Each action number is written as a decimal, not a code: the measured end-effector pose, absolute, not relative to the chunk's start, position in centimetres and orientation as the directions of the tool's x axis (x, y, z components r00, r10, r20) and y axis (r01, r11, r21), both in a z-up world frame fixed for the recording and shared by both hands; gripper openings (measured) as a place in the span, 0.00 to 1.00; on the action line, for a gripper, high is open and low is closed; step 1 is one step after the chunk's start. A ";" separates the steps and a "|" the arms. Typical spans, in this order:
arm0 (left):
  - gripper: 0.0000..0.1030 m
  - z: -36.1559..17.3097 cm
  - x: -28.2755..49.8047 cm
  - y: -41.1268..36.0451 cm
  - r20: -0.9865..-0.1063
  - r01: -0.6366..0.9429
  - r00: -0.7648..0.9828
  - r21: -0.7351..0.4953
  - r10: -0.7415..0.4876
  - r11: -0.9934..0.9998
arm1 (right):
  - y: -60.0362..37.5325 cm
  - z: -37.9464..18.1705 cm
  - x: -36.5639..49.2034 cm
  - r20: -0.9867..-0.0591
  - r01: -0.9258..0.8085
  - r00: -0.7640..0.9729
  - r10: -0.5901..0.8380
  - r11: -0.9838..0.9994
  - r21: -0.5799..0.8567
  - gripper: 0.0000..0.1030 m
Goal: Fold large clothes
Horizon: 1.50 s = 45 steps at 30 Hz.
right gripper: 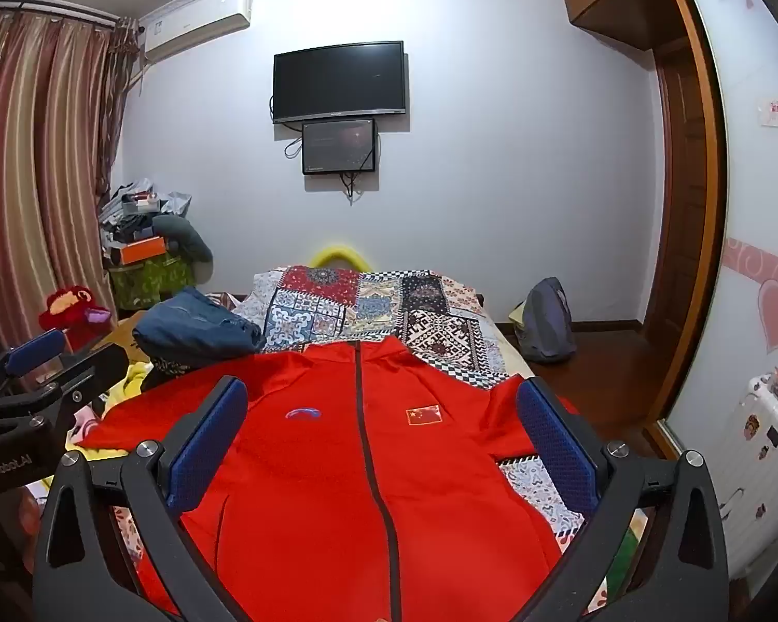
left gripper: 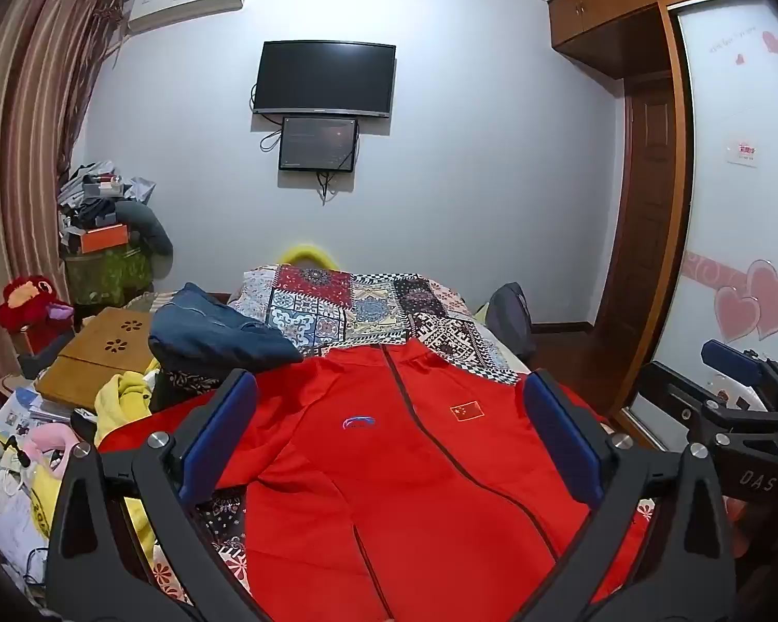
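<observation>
Left wrist view
- Left gripper point(left gripper: 389, 435): jaws spread wide, holding nothing, poised above the garment.
- Red jacket point(left gripper: 389, 492): lower centre, spread flat front-up and zipped on the patterned bedspread point(left gripper: 358, 306), seemingly laid out for folding.
- Blue garment point(left gripper: 218, 331): centre left, set aside.

Right wrist view
- Right gripper point(right gripper: 381, 440): jaws wide apart, empty.
- Red jacket point(right gripper: 337, 466): lower centre; sleeves outspread, likely first to be folded.
</observation>
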<state>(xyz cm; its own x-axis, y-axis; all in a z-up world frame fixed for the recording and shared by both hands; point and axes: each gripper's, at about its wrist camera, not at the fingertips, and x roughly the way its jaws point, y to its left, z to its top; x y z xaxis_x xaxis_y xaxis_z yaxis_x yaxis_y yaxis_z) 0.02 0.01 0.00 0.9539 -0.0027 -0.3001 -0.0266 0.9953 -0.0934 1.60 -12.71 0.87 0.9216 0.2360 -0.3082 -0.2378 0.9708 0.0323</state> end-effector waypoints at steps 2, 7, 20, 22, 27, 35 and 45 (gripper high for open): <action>1.00 0.0 0.0 0.0 -0.299 -0.024 0.954 -0.094 -0.006 0.995 | -12.7 0.9 1.6 -0.314 -0.238 0.920 0.236 0.971 0.033 1.00; 1.00 0.0 0.0 0.1 -0.300 -0.024 0.954 -0.092 -0.005 0.995 | -12.8 1.0 1.7 -0.315 -0.235 0.920 0.232 0.972 0.031 1.00; 1.00 -0.4 0.3 0.3 -0.303 -0.026 0.953 -0.088 -0.002 0.996 | -12.9 1.0 2.0 -0.317 -0.239 0.918 0.237 0.970 0.033 1.00; 1.00 -0.2 0.4 0.1 -0.304 -0.032 0.953 -0.086 0.004 0.996 | -12.9 1.0 2.1 -0.319 -0.239 0.918 0.237 0.971 0.034 1.00; 1.00 -0.2 0.3 0.2 -0.301 -0.033 0.954 -0.084 0.006 0.996 | -12.8 1.0 2.0 -0.320 -0.238 0.917 0.237 0.971 0.034 1.00; 1.00 -0.2 0.3 0.4 -0.306 -0.039 0.952 -0.086 0.011 0.996 | -12.7 0.6 2.1 -0.327 -0.234 0.915 0.235 0.971 0.043 1.00; 1.00 -0.2 0.5 0.3 -0.315 -0.041 0.949 -0.090 0.010 0.995 | -12.9 0.7 2.2 -0.330 -0.232 0.914 0.236 0.971 0.050 1.00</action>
